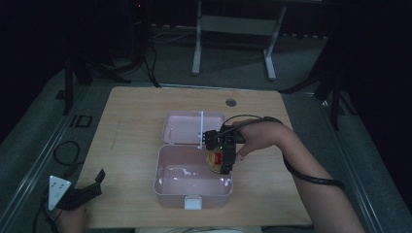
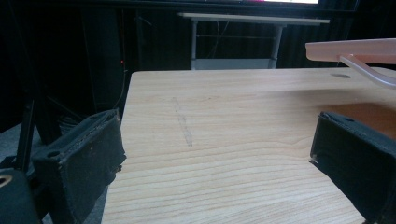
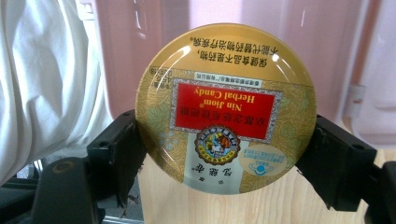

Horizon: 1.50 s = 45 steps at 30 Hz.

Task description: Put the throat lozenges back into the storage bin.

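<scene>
Your right tongs (image 1: 224, 156) are clenched on the round gold candy tin (image 3: 226, 108), one jaw pressed on each side of its rim, with the printed face turned toward the gripper's camera and the label reading upside down there. From above, you hold the tin over the right part of the open pink box (image 1: 167, 187), near its right wall and close to the hinge side; whether it already touches the floor of the box I cannot tell, since your gripper covers that spot. So the pick-up looks done and the carry nearly so; what is left, as I judge it, is to lower the tin, let go, pull the hand clear, and perhaps shut the lid. The rest of the box interior looks bare apart from glare on its floor. Its lid (image 1: 183, 127) lies flat and open behind it on the worktop (image 1: 131, 116), and nothing lies in it that I can make out. Your left tongs (image 1: 97, 182) rest at the near left corner of the worktop, well apart from the box, jaws spread and holding nothing.
</scene>
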Each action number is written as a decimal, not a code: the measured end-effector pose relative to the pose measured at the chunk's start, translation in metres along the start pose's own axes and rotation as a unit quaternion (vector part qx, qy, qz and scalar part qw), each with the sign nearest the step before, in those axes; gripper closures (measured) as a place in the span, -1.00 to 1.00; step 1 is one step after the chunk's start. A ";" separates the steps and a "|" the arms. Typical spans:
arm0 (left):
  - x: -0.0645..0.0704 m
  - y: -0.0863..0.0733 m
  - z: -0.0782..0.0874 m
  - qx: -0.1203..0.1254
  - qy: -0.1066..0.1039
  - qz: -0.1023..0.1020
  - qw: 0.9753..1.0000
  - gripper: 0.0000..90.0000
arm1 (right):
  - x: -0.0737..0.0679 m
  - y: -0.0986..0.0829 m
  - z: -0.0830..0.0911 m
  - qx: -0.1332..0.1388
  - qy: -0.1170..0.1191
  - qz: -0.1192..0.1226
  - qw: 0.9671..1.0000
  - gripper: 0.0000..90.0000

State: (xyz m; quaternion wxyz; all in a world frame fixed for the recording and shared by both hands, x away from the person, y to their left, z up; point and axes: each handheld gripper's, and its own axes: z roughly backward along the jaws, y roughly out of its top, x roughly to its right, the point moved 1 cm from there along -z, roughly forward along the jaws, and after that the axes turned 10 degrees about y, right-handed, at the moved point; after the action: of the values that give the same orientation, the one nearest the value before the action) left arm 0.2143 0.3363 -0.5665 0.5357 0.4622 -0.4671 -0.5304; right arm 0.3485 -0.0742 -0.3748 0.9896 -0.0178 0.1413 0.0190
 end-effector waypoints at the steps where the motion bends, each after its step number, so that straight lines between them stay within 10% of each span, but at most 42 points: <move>1: 0.000 0.000 0.000 0.000 0.000 0.000 1.000 -0.93 | 0.001 0.000 -0.002 0.001 0.002 0.002 1.000 -0.54; 30: 0.000 0.000 0.000 0.001 -0.001 0.004 1.000 -0.93 | 0.022 0.018 -0.075 0.015 0.038 0.028 0.999 -0.54; 45: -0.001 0.000 0.000 0.002 -0.002 0.006 1.000 -0.93 | 0.030 0.023 -0.108 -0.022 0.050 0.023 0.998 -0.54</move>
State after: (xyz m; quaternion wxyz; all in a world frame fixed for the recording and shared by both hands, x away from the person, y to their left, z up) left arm 0.2140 0.3374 -0.5667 0.5372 0.4589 -0.4722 -0.5271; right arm 0.3462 -0.0547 -0.4879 0.9800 -0.0373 0.1902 0.0442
